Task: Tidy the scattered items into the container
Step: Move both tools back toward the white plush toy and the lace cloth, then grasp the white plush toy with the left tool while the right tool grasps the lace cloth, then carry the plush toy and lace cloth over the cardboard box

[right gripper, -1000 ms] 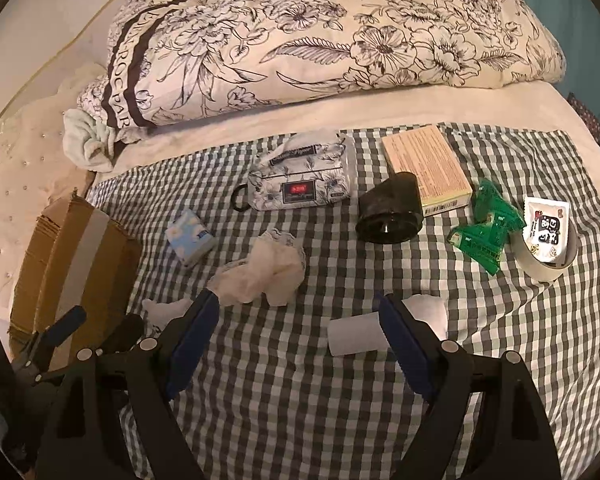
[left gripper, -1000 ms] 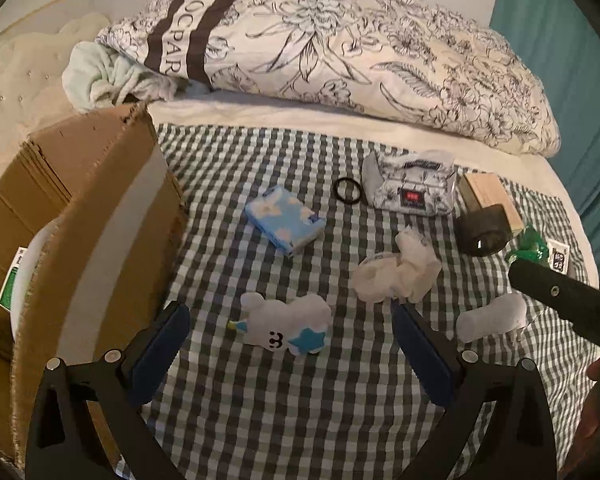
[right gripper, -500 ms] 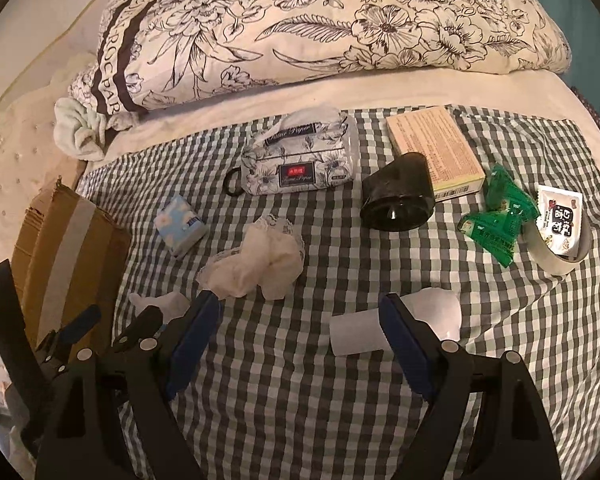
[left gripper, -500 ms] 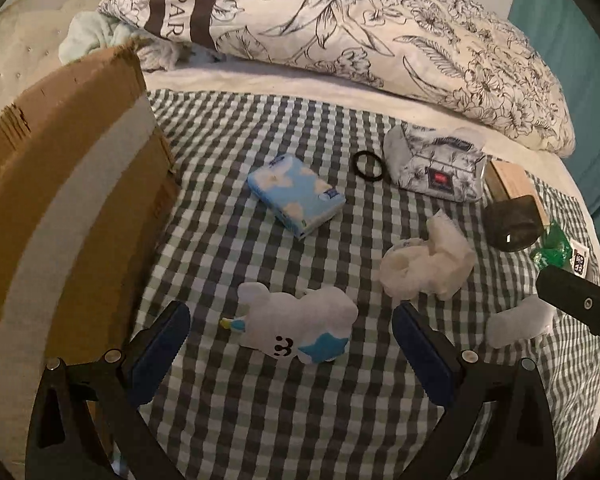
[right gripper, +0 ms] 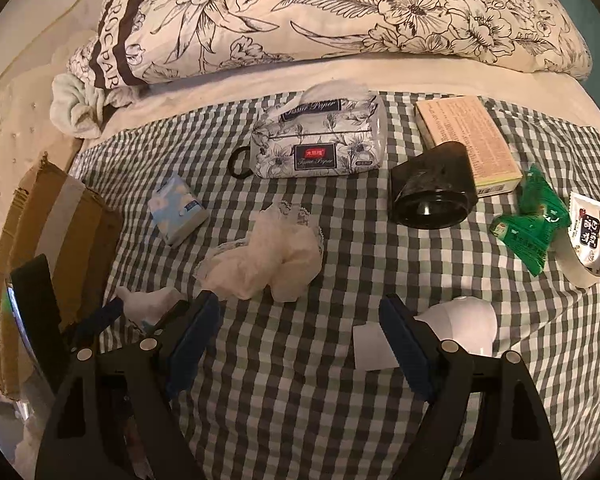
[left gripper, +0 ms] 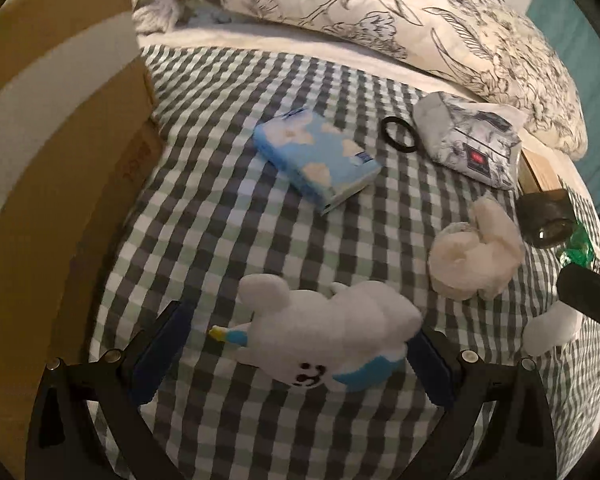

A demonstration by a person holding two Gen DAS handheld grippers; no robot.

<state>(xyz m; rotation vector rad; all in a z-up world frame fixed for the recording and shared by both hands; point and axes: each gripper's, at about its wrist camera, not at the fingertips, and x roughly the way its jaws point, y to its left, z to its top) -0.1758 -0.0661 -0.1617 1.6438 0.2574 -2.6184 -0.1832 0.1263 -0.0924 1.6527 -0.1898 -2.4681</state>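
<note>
A white plush toy (left gripper: 328,332) with a blue patch lies on the checked cloth between the open jaws of my left gripper (left gripper: 296,352); it also shows in the right wrist view (right gripper: 148,304). The cardboard box (left gripper: 48,152) stands to the left, also in the right wrist view (right gripper: 52,232). My right gripper (right gripper: 300,340) is open and empty above the cloth, with a white bottle (right gripper: 440,328) behind its right finger. A crumpled white cloth (right gripper: 268,256), blue tissue pack (right gripper: 176,212), floral tissue pack (right gripper: 316,144) and black cylinder (right gripper: 432,192) lie scattered.
A flat tan box (right gripper: 468,140), green packets (right gripper: 532,220), a tape roll with a sachet (right gripper: 588,240) and a black ring (left gripper: 400,136) lie on the cloth. A floral duvet (right gripper: 340,12) is piled behind. A teal curtain (left gripper: 580,40) is at the right.
My left gripper has moved forward and down, so the plush toy now sits between its open jaws. My right gripper has edged slightly forward and stays open.
</note>
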